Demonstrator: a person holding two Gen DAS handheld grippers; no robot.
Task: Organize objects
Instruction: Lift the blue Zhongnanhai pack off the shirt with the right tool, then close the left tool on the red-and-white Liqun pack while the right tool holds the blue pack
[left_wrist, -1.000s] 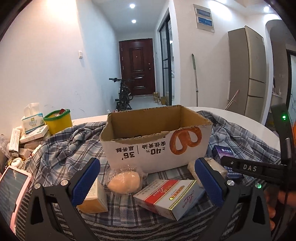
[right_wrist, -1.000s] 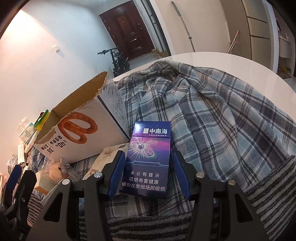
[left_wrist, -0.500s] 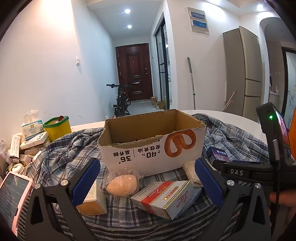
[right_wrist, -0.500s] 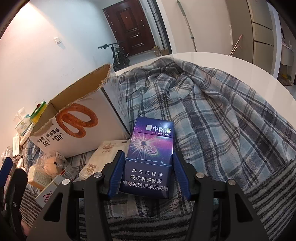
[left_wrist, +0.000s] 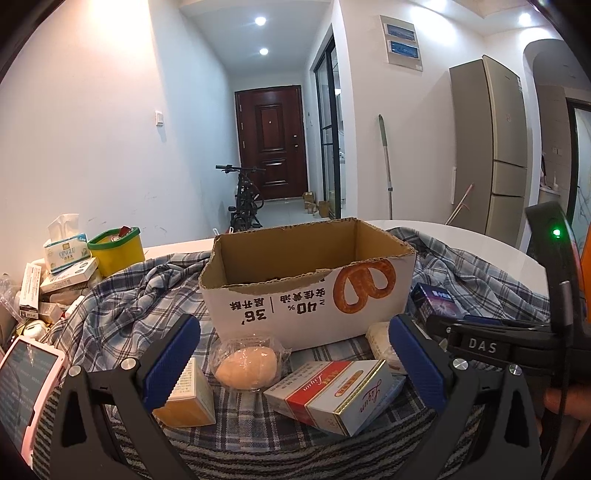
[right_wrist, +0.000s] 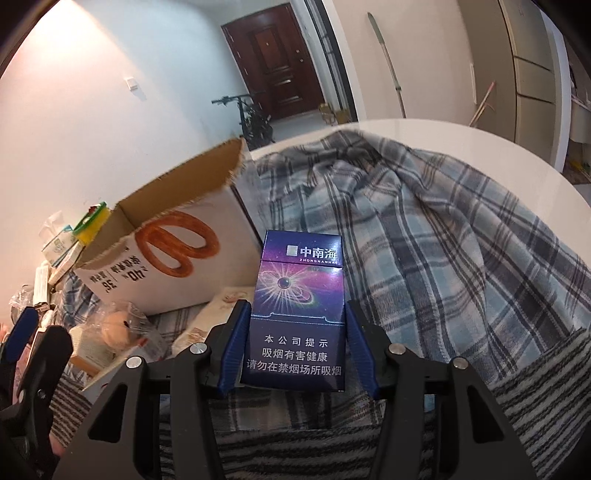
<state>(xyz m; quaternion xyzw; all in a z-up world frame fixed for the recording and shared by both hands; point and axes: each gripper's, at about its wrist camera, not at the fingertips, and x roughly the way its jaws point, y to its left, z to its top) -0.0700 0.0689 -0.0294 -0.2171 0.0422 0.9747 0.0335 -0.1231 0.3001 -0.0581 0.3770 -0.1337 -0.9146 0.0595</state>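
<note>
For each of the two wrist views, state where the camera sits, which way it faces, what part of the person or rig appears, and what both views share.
Left wrist: sits on the left gripper, open, faces the cardboard box; a hand shows at right.
Right wrist: sits on the right gripper, its jaws closing on the purple cigarette pack, faces over the plaid cloth; no hand shows.
Shared: box, pack, cloth.

Purple cigarette pack (right_wrist: 301, 306): upright, face forward, just right of open cardboard box (right_wrist: 173, 254) on plaid cloth.
</note>
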